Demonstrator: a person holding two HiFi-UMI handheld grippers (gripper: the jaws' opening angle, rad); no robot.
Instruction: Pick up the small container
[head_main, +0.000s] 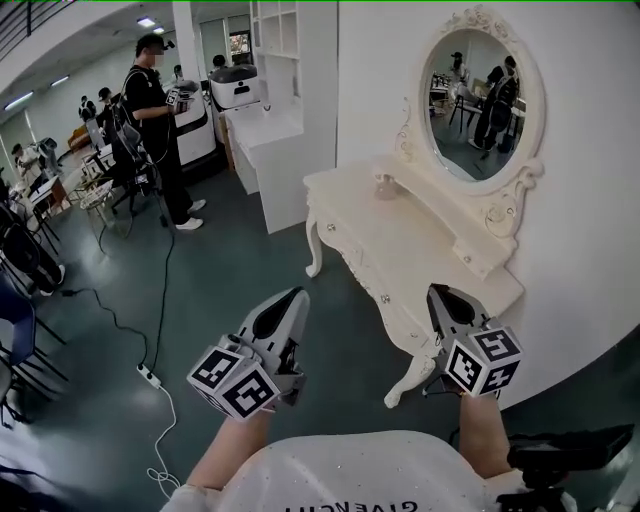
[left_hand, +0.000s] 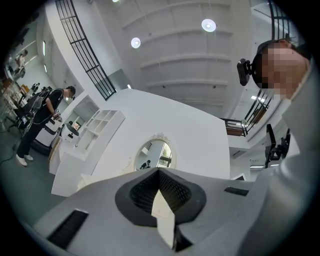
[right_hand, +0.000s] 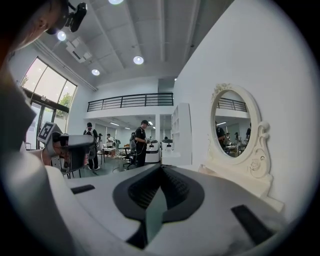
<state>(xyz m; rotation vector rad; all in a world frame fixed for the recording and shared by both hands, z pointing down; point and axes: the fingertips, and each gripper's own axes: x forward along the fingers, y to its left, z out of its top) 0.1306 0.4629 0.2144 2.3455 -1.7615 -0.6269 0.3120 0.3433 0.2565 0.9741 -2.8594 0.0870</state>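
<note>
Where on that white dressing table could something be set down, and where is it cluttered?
The dressing table top is nearly all bare, from its front edge back to the mirror; only what looks like the small container stands at its far end. The floor before it is open. Crowding lies left: chairs, people, a power strip.

Large open-plan laboratory hall with a staged bedroom corner, white dressing table with oval mirror against a curved white wall, white shelf unit beside it, standing person holding equipment, work desks and chairs behind, power strip on the dark floor, mezzanine railing, recessed ceiling lights.
</note>
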